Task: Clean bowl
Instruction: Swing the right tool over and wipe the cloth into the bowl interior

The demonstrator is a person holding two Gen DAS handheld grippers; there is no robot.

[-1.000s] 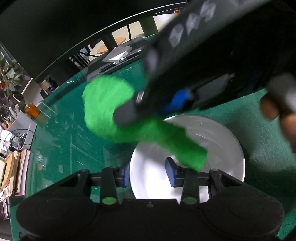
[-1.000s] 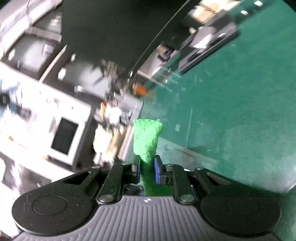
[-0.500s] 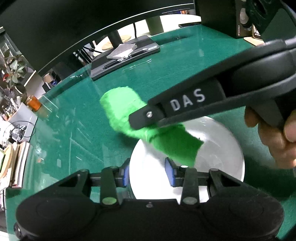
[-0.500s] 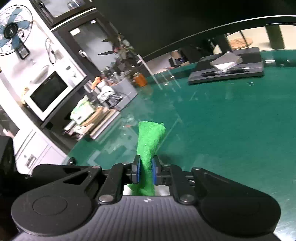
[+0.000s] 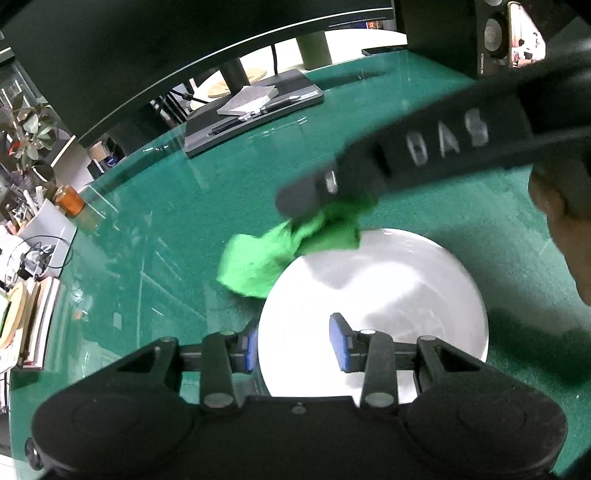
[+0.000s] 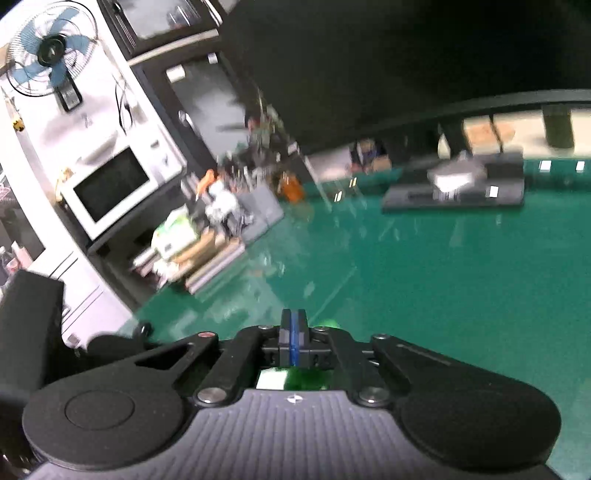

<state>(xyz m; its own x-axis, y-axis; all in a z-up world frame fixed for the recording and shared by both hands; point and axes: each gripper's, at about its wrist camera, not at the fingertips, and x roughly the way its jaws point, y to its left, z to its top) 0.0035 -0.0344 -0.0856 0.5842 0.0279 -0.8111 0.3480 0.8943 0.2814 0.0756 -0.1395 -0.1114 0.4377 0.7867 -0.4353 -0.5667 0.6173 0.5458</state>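
A white bowl (image 5: 388, 295) sits on the green table. My left gripper (image 5: 295, 343) is shut on the bowl's near left rim, one blue pad outside and one inside. A green cloth (image 5: 280, 251) hangs over the bowl's far left rim and onto the table. In the left wrist view my right gripper (image 5: 295, 206) sits just above the cloth, motion-blurred. In the right wrist view its jaws (image 6: 293, 332) are pressed together with nothing between the tips; a bit of green cloth (image 6: 325, 325) shows below them.
A black tray (image 5: 255, 110) with a grey block stands at the table's far side. An amber jar (image 5: 70, 199), a grey holder and stacked books (image 5: 33, 325) line the left edge. A speaker (image 5: 495, 33) stands far right.
The cloth has slipped out of my right gripper's tips; its jaws have closed fully. The right gripper moved up and right, off the bowl. The cloth now lies across the bowl's far left rim.
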